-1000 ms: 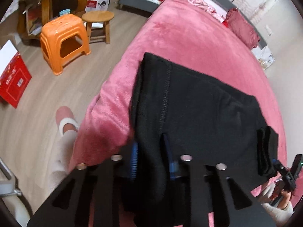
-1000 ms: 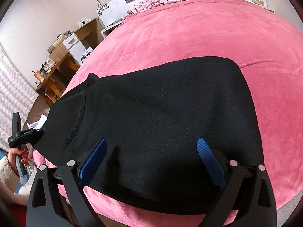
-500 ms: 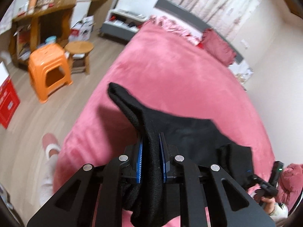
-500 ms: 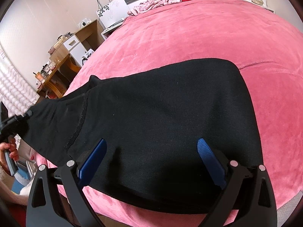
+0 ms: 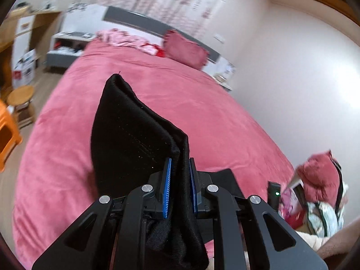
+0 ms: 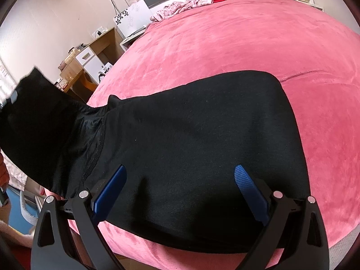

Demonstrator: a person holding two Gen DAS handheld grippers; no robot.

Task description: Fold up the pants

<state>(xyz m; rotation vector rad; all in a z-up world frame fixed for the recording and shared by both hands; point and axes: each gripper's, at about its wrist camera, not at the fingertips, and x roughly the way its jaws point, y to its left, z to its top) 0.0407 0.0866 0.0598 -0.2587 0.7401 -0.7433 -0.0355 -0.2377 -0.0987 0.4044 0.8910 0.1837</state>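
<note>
Black pants [image 6: 198, 135] lie spread on the pink bed [image 6: 225, 45], near its front edge. My left gripper [image 5: 179, 173] is shut on one end of the pants [image 5: 135, 139], which stands lifted and folded above the bed in the left wrist view. In the right wrist view that raised end [image 6: 33, 117] hangs in the air at the far left. My right gripper [image 6: 180, 175] hovers open just over the flat part of the pants, its blue pads [image 6: 249, 189] wide apart with nothing pinched between them.
A pink pillow [image 5: 186, 51] and crumpled floral clothes [image 5: 126, 40] lie at the head of the bed. A wooden stool [image 5: 20, 96] and an orange stool [image 5: 6, 132] stand on the floor to the left. Wooden desks [image 6: 90, 67] line the wall.
My left gripper has risen and swung over the bed, pulling its end of the pants up off the blanket. The right gripper has stayed where it was, open.
</note>
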